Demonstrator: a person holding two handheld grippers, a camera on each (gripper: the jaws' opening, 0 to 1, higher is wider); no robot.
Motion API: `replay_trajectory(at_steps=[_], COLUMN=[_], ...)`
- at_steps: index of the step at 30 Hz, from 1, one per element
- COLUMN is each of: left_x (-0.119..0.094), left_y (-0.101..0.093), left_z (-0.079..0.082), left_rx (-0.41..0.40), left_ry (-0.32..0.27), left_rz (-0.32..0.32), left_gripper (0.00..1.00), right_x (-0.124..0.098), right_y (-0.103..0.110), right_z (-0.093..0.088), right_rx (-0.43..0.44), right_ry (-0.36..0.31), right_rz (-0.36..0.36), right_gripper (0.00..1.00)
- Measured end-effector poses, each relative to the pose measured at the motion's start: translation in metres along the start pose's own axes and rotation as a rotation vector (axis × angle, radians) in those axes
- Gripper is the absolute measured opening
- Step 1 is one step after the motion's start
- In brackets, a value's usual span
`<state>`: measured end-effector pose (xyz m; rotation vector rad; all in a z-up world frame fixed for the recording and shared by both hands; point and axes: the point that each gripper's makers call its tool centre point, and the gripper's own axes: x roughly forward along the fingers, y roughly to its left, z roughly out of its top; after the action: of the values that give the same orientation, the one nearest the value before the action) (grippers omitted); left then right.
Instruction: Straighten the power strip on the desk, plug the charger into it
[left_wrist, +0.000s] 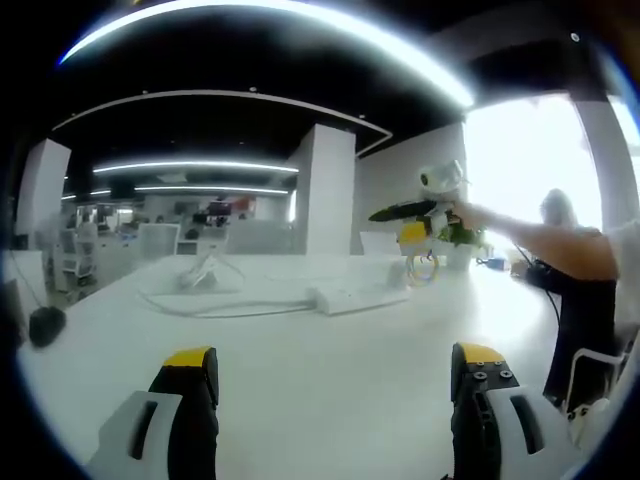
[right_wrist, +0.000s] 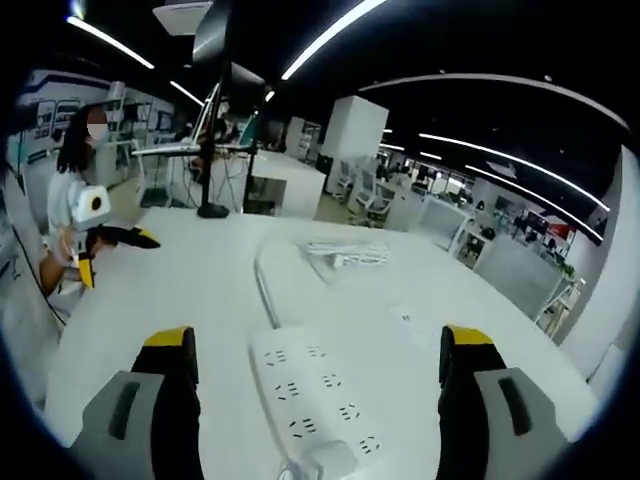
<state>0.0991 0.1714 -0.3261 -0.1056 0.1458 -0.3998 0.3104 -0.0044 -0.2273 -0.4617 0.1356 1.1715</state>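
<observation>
Fingers of left gripper (left_wrist: 335, 385) spread wide, yellow-tipped, nothing between them, hovering over bare white desk (left_wrist: 330, 400). Power strip (left_wrist: 352, 296) well ahead of those fingers, lying flat on desk, slightly right of centre line, white cable (left_wrist: 215, 306) trailing off toward left finger's side. Beyond the strip and toward right finger's side: right gripper (left_wrist: 405, 212) held up in the air by a person's hand (left_wrist: 470, 214), near a small potted plant (left_wrist: 455, 240). Dark round object (left_wrist: 45, 325) at desk edge, far off left finger's side.

Right gripper fingers (right_wrist: 170, 385) also wide apart, gripping nothing. Power strip (right_wrist: 315, 400) directly between and just ahead of them, flat on desk, sockets up, running at a slant to the fingers; white plug-like piece (right_wrist: 325, 462) at its near end, too blurred to tell whether it is the charger. Cable (right_wrist: 265, 280) curving away ahead of left finger. Left gripper (right_wrist: 105, 235) far off left finger's side, held by person (right_wrist: 70, 200) at desk edge. Second white item (right_wrist: 345, 252) lying further ahead on desk.
</observation>
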Motion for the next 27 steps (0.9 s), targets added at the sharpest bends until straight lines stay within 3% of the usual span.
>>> replay_trajectory(at_steps=[21, 27], left_x=[0.002, 0.002], left_y=[-0.002, -0.002], left_z=[-0.001, -0.001], left_rx=[0.0, -0.001], left_ry=[-0.001, -0.003], left_rz=[-0.006, -0.006], left_gripper=[0.99, 0.99], right_x=[-0.019, -0.024], right_y=[-0.018, -0.018], right_z=[0.028, 0.034], right_rx=[0.113, 0.123], right_ry=[-0.204, -0.226], right_rz=[-0.117, -0.141], right_gripper=[1.0, 1.0])
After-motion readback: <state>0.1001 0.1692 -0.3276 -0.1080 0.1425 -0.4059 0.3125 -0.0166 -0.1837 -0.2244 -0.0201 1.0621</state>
